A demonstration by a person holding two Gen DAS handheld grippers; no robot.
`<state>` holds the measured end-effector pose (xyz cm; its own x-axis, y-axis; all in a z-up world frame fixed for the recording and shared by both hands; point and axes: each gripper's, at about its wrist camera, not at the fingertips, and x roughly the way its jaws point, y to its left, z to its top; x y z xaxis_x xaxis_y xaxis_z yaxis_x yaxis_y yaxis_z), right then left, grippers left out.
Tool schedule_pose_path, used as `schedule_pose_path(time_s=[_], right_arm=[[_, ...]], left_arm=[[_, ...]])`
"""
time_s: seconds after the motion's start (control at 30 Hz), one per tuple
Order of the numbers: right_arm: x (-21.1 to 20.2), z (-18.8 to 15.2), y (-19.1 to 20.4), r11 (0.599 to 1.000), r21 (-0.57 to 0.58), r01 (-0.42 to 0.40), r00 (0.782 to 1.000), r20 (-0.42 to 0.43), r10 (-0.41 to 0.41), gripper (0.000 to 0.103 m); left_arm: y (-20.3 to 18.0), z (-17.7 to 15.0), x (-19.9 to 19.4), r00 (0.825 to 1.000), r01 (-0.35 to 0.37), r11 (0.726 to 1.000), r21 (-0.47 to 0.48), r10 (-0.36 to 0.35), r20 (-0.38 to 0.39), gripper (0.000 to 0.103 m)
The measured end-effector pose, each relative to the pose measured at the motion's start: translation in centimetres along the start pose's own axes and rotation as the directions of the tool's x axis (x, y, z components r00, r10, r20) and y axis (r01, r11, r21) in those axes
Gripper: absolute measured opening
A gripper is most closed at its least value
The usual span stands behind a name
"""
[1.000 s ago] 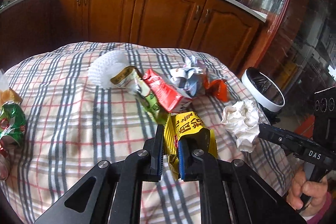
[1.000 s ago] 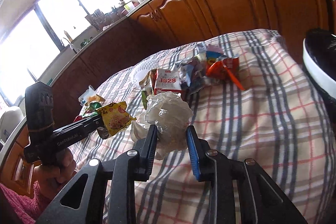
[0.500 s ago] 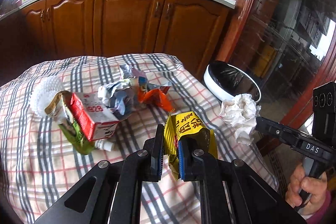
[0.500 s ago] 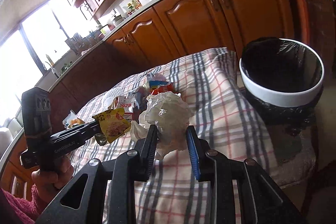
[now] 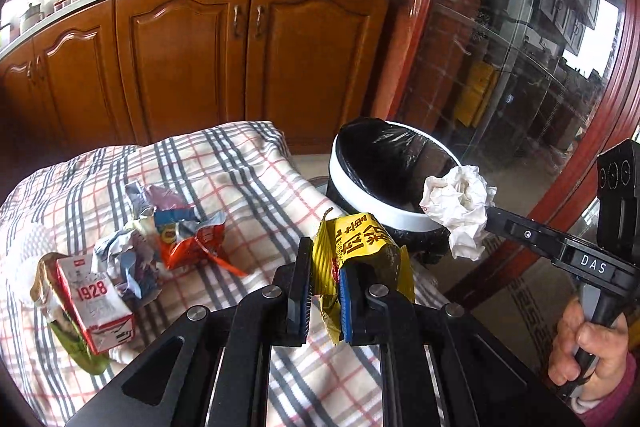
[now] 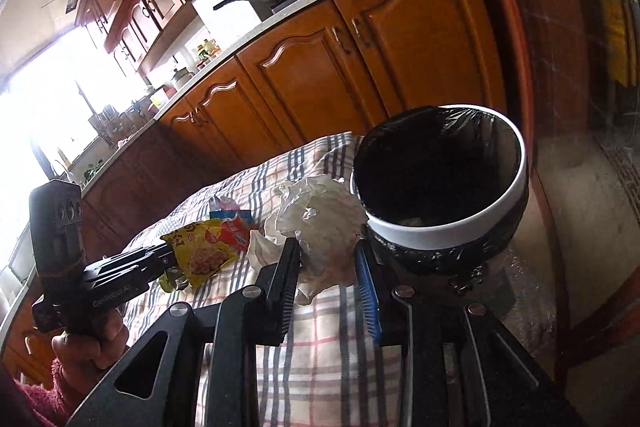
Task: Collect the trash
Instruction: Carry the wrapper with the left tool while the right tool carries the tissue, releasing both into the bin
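Observation:
My left gripper (image 5: 323, 293) is shut on a yellow snack wrapper (image 5: 360, 247), held above the checked tablecloth (image 5: 240, 179); the wrapper also shows in the right wrist view (image 6: 202, 255). My right gripper (image 6: 328, 279) is shut on a crumpled white tissue (image 6: 320, 215), held just left of the bin's rim; the tissue also shows in the left wrist view (image 5: 460, 203). The white bin with a black liner (image 6: 448, 223) stands beside the table's right end and shows in the left wrist view (image 5: 384, 215) too.
More trash lies on the cloth: a red and white 1928 carton (image 5: 96, 303), crumpled blue and orange wrappers (image 5: 180, 235), a white foam net (image 5: 28, 247). Wooden kitchen cabinets (image 5: 240, 59) stand behind. A glass door (image 5: 520, 67) is at the right.
Both grippers have swung right toward the bin, each still holding its piece. The tissue now hangs beside the bin's rim and the bin looms larger in both views.

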<state>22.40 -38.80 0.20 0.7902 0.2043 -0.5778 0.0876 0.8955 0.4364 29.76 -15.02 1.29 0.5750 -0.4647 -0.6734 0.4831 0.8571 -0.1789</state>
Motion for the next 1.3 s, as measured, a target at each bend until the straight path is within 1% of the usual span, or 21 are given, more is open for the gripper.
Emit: schedule_pose_path(time_s=[0.3,0.53,0.87,1.23,1.27,1.3], right_arm=[[0.0,2.4,-3.0,0.998,0.023,0.059,0.998,0.019,-0.059,0.029],[0.8,4.5,-5.2,0.995,0.038,0.095,0.995,0.011,-0.096,0.029],[3.1,6.3,-7.0,0.990,0.032,0.141,0.989,-0.041,-0.139,0.029],[4.5,7.2,-8.2,0.983,0.021,0.182,0.980,-0.089,-0.179,0.029],[4.6,7.2,-8.3,0.983,0.024,0.182,0.980,-0.092,-0.179,0.029],[4.8,7.3,-8.5,0.983,0.026,0.183,0.979,-0.095,-0.180,0.030]], left_arm=[[-1.7,4.6,4.0,1.000,0.025,0.999,0.049,-0.024,-0.010,0.010],[-3.1,8.0,8.3,0.999,0.017,0.997,0.076,-0.014,-0.036,0.011],[-4.9,10.1,14.3,0.992,0.021,0.994,0.110,-0.007,-0.122,0.011],[-5.6,11.1,17.9,0.985,0.011,0.993,0.120,0.010,-0.171,0.012],[-5.6,11.2,18.0,0.985,0.009,0.992,0.122,0.012,-0.174,0.012],[-5.7,11.3,18.2,0.984,0.006,0.992,0.126,0.016,-0.179,0.017]])
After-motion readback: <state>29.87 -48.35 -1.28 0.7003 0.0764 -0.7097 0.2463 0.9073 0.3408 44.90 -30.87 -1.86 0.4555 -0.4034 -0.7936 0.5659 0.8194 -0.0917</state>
